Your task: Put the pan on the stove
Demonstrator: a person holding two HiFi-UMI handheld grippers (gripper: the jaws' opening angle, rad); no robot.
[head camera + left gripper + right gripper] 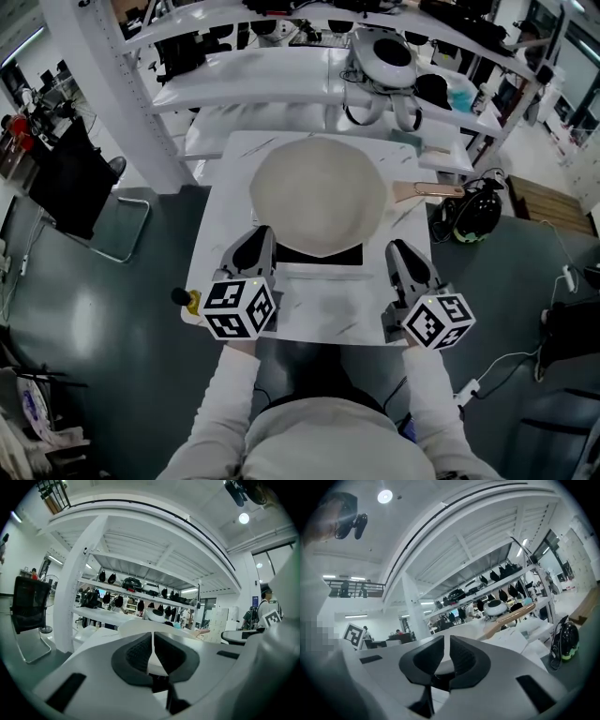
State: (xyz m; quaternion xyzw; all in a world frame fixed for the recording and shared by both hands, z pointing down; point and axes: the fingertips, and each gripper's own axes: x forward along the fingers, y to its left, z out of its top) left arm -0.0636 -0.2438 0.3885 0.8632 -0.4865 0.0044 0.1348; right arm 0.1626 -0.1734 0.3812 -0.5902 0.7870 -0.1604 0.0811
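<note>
Head view: the cream pan (317,195) sat over the black stove (319,253) in the middle of the white worktop (309,314). Only a dark strip of the stove showed under the pan's near rim. The pan's wooden handle (427,192) pointed toward the right edge.

Both hand-held grippers lay toward the near edge, just short of the pan's near rim and apart from it. The left hand-held gripper (258,234) was at the near-left and the right hand-held gripper (401,248) at the near-right. Each carried a cube with black-and-white square markers.

In the left gripper view the jaws were clenched together with nothing between them. In the right gripper view the jaws stood nearly together with a narrow slit between the pads, holding nothing.

Nothing stood between the grippers and the pan. Past the far edge rose a white shelving rack (281,80) bearing a round white device (389,56). A black chair (70,178) stood on the floor off the left edge, and a black-and-green object (476,216) lay off the right edge.
</note>
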